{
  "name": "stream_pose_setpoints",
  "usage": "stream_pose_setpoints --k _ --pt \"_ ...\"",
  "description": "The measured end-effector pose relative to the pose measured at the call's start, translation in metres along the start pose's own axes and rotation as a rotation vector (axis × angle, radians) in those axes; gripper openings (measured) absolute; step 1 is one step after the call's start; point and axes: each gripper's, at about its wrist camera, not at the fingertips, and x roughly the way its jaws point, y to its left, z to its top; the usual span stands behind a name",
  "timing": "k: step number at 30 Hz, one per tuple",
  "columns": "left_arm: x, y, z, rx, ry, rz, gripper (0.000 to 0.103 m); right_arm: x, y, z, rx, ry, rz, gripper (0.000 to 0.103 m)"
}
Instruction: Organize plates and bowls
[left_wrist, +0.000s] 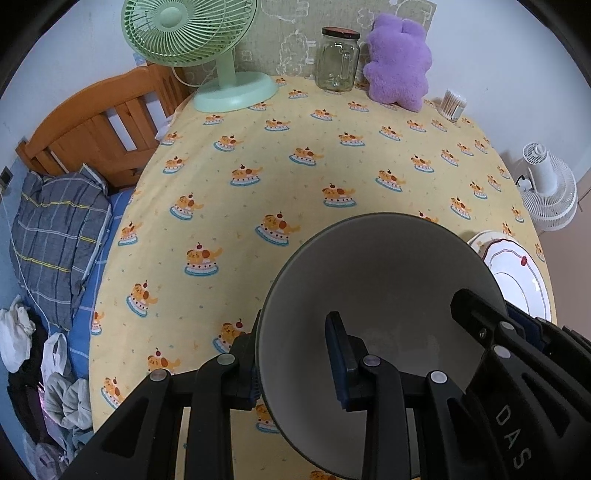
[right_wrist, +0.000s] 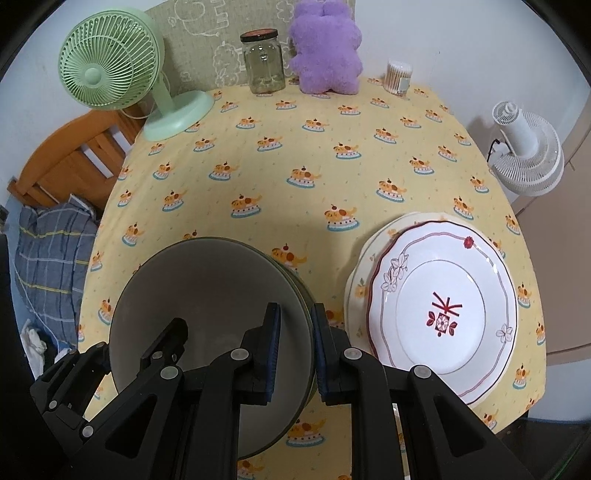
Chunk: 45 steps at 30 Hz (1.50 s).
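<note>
Bowl (left_wrist: 373, 295), judged rigid, smooth and breakable, is pinched at its rim by both the left hand-held gripper (left_wrist: 295, 369) at 9 o'clock and the right hand-held gripper (right_wrist: 295, 354) at 3 o'clock.

Both wrist views look steeply down, sharing the bowl (left_wrist: 369, 280).

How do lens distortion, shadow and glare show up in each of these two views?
Left wrist view: the fisheye bows the table edge and leaves dark corners; the grey bowl is shaded inside. Right wrist view: the same curving; a soft shadow lies on the cloth beyond the bowl; faint glare marks the white plate.
</note>
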Motion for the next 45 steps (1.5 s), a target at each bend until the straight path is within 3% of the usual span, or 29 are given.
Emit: stream_pose_setpoints --k 14,21,30,32,34,37,45 --pt "-0.003 -0.006 -0.008 0.059 -0.073 0.028 0.029 0.003 -0.001 -0.005 -0.074 -0.056 -0.023 0.02" --pt "-0.011 0.004 -0.017 0.069 -0.105 -0.029 0.059 -0.006 -0.008 -0.011 -0.074 -0.062 0.039 0.02" --pt "-0.019 0.026 -0.025 0.036 -0.112 -0.103 0.081 -0.012 -0.027 -0.018 0.007 -0.02 0.1 0.02" --pt "-0.015 0.026 -0.024 0.039 -0.102 -0.106 0.081 -0.009 -0.03 -0.018 0.027 -0.003 0.132 0.023" --pt "-0.009 0.025 -0.021 0.037 -0.086 -0.104 0.081 -0.006 -0.032 -0.018 0.041 0.006 0.161 0.037" --pt "-0.002 0.024 -0.019 0.033 -0.066 -0.105 0.081 -0.003 -0.035 -0.017 0.059 -0.002 0.177 0.051" --pt "0.019 0.016 -0.016 0.016 -0.018 -0.101 0.081 0.029 -0.041 -0.006 0.091 0.059 0.247 0.053"
